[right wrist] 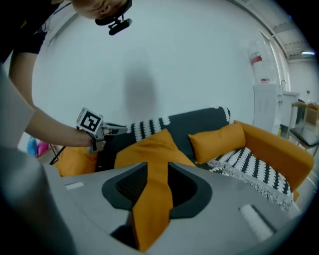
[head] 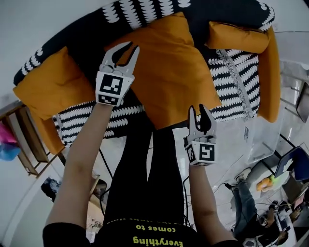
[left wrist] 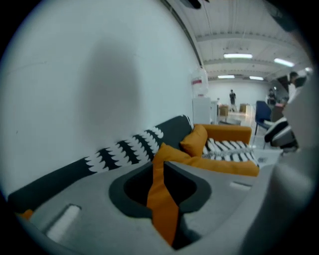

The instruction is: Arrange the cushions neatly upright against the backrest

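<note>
- My left tongs [head: 129, 48] hover narrowly parted and empty at the ten o'clock corner of the big orange cushion [head: 169, 72].
- My right tongs [head: 199, 112], a little wider and also empty, are at its five o'clock edge.
- The backrest [head: 145, 12] lies at twelve.

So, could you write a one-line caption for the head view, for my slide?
Left gripper and right gripper, jaws apart, at opposite edges of a large orange cushion on the sofa.

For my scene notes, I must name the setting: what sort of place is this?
Probably a large lab or workshop hall, not a home: long ceiling strip lights, a sofa against a white wall, cables and clutter on the floor.
</note>
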`<state>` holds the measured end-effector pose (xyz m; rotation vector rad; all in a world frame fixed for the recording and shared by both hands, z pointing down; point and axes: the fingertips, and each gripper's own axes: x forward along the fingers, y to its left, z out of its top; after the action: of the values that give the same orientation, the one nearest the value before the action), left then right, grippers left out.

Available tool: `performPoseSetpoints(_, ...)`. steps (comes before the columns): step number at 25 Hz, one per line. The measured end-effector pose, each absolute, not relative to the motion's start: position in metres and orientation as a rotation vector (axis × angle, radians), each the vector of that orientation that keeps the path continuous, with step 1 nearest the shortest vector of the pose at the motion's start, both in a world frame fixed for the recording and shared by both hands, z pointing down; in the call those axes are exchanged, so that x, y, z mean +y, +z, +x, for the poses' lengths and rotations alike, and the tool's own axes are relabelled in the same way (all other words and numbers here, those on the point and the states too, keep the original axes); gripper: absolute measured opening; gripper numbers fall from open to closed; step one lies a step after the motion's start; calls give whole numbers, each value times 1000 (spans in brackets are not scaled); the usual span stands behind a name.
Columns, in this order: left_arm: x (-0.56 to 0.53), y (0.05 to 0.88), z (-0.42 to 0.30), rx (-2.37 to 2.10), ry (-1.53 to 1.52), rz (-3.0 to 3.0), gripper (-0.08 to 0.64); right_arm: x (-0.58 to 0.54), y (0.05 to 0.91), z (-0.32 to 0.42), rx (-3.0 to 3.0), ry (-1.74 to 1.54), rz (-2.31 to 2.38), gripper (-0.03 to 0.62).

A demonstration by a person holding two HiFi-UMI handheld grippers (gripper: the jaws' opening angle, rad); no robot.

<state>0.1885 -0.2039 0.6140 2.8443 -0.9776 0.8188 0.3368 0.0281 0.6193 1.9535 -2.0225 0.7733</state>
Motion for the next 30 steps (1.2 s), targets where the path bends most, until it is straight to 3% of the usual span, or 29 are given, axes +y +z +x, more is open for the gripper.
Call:
performPoseSetpoints(4, -213, 676, 213, -831, 1090, 2881, 162, 49, 682, 348, -1906, 880, 1948, 189)
performPoseSetpoints(8, -231, 717, 222, -726, 1234, 2849, 349, 69, 756, 351, -1797, 1004, 1832, 288)
performPoseSetpoints(10, -236, 732, 225, -669, 1299, 2831, 382, 72, 786, 347, -1775, 1024, 1737, 346)
performPoseSetpoints(12, -239, 740, 229, -600, 1340, 2816, 387, 66, 803, 347, -1751, 1004, 1703, 360)
performPoseSetpoints(13, -239, 742, 231, -558, 1362, 2813, 385, 63, 807, 347, -1741, 997, 1701, 362)
performPoseSetpoints(16, -234, 750, 235, -466, 1425, 2799, 287, 60, 813, 345, -1729, 1013, 1711, 334)
performPoseSetpoints(18, -230, 756, 237, -468, 1459, 2779, 220, 59, 813, 346, -1732, 1036, 1720, 263)
performPoseSetpoints(20, -226, 756, 239, -488, 1473, 2774, 141, 58, 809, 348, -1746, 1062, 1729, 148)
performPoseSetpoints(23, -221, 744, 236, -534, 1453, 2795, 42, 52, 794, 345, -1797, 1067, 1727, 50)
performPoseSetpoints(30, -194, 701, 197, -703, 1247, 2747, 17, 61, 741, 346, -1858, 1005, 1825, 20)
